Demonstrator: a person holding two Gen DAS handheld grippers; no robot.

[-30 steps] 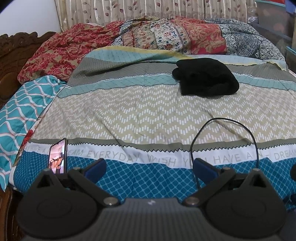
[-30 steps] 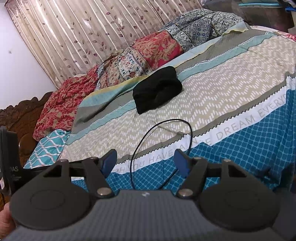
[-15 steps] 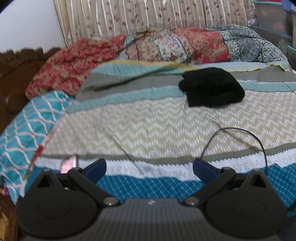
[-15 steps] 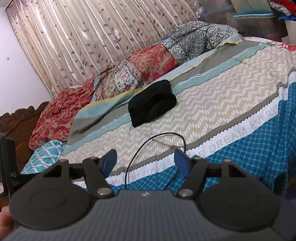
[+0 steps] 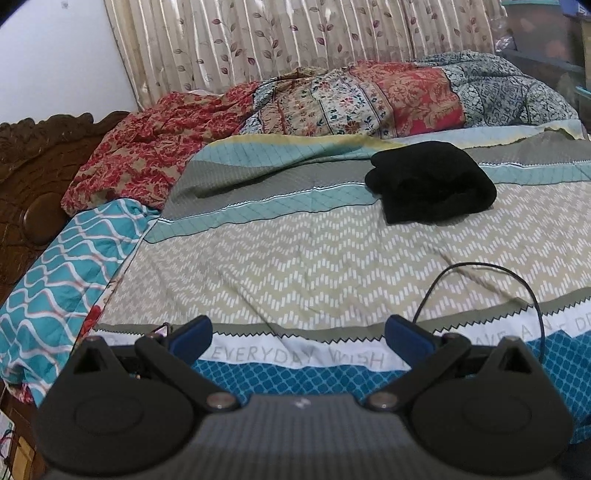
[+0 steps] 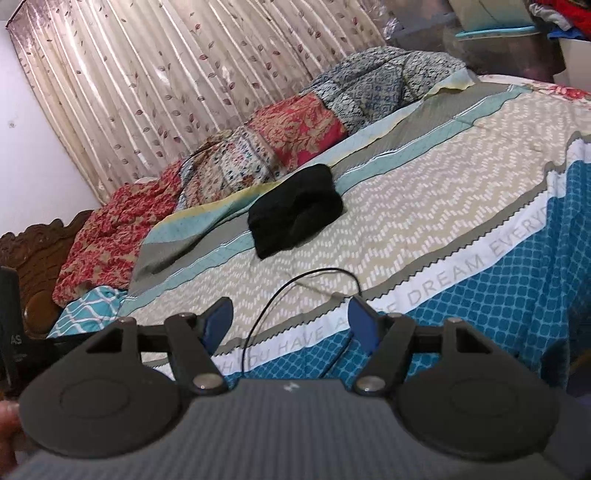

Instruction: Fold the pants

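Both wrist views look across a bed covered by a striped bedspread (image 5: 295, 258) printed with chevrons, teal bands and a line of lettering.

The black pants (image 5: 432, 182), already bundled into a compact folded heap, lie on the far half of the bedspread, straddling the teal band and the chevron band. They sit well apart from both grippers. In the right wrist view the pants (image 6: 295, 210) appear nearer the centre of the frame.

Left gripper (image 5: 299, 336): jaws spread wide, blue pads clear of everything, nothing between them but the bedspread's lettered band beyond.

Right gripper (image 6: 291, 319): jaws stand apart, less widely than the left; nothing gripped. A thin black cable (image 6: 295, 291) loops on the bedspread behind the gap. The pads do not press on it.

The same cable (image 5: 491, 291) shows in the left view to the right of the right-hand finger.

View differences:
- Left view only: a small part of a phone-like object (image 5: 160, 329) peeks out behind the left finger. Too little shows to confirm what it is.
- Left view shows the carved wooden headboard (image 5: 33, 177) broadly; the right view shows only its edge.
- Right view only: a dark upright object (image 6: 9, 325) at the left edge, with partial white lettering, and storage clutter (image 6: 517, 26) at top right.
- Both views: rumpled patchwork quilt (image 5: 332, 99) along the far side, leaf-print curtain (image 6: 184, 74) behind.
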